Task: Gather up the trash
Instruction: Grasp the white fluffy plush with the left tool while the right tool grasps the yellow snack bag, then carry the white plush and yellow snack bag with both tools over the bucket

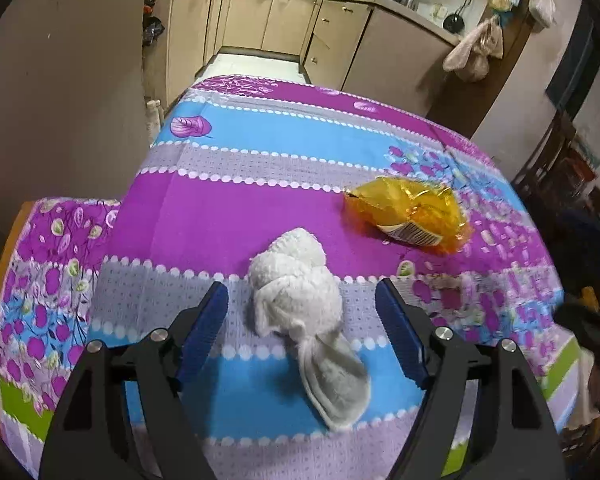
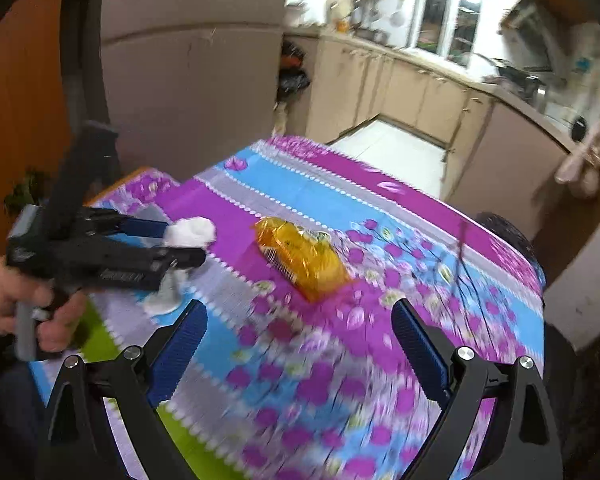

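Closing in on the white cloth

Left hand-held gripper [image 1: 302,306] spread wide, straddling the knotted white cloth [image 1: 300,300] on the near tabletop [image 1: 220,208]. Best lowered squarely over the bulky knot before squeezing. Right hand-held gripper [image 2: 300,324] spread, empty, aimed near the orange wrapper [image 2: 302,264] farther right.

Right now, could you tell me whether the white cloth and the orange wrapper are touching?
Apart. The left wrist view shows a strip of purple tablecloth between the white cloth and the orange wrapper.

White cloth [image 1: 300,300], orange wrapper [image 1: 410,216], purple-blue floral striped tablecloth [image 1: 260,200], blue-padded fingers [image 1: 204,328].
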`<state>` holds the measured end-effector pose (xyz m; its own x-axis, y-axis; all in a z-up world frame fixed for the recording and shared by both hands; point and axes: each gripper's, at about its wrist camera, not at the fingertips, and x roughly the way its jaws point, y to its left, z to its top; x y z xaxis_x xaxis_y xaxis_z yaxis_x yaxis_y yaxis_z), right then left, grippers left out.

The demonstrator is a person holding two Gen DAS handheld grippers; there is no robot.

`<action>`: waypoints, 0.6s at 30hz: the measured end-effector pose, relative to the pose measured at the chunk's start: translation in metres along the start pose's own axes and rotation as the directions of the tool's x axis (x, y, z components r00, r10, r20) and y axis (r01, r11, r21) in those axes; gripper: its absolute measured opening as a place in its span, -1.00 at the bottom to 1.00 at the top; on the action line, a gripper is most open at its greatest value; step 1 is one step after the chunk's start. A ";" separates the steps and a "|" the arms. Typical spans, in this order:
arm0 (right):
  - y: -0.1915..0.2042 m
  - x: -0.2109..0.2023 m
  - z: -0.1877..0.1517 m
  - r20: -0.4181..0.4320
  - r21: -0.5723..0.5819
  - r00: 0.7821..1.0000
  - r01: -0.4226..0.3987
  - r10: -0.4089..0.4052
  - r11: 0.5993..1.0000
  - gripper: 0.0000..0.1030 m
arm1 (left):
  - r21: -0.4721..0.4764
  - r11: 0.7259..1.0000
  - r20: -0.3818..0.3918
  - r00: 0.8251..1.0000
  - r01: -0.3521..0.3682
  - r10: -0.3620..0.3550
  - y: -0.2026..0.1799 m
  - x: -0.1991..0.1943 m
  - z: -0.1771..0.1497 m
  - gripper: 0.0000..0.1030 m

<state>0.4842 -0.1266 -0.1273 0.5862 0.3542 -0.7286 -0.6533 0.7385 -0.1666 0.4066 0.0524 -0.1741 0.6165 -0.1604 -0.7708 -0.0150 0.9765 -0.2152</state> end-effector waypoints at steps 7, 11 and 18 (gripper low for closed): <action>0.001 0.061 0.032 -0.111 -0.152 0.992 -0.080 0.064 0.985 0.80 | -0.010 1.000 0.006 1.000 -0.006 0.006 0.007 0.001 -0.004 -0.06; -0.005 0.086 0.043 -0.150 -0.160 0.985 -0.107 0.083 0.981 0.71 | -0.012 1.000 0.002 1.000 0.018 -0.018 0.010 0.000 -0.007 -0.16; 0.000 0.120 0.041 -0.220 -0.180 0.971 -0.133 0.092 0.975 0.17 | -0.010 1.000 0.000 1.000 0.019 -0.019 0.008 0.001 -0.006 -0.21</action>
<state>0.5740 -0.0609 -0.1877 0.4038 0.2861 -0.8689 -0.8012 0.5690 -0.1850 0.4022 0.0595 -0.1802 0.6168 -0.1786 -0.7666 -0.0110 0.9719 -0.2353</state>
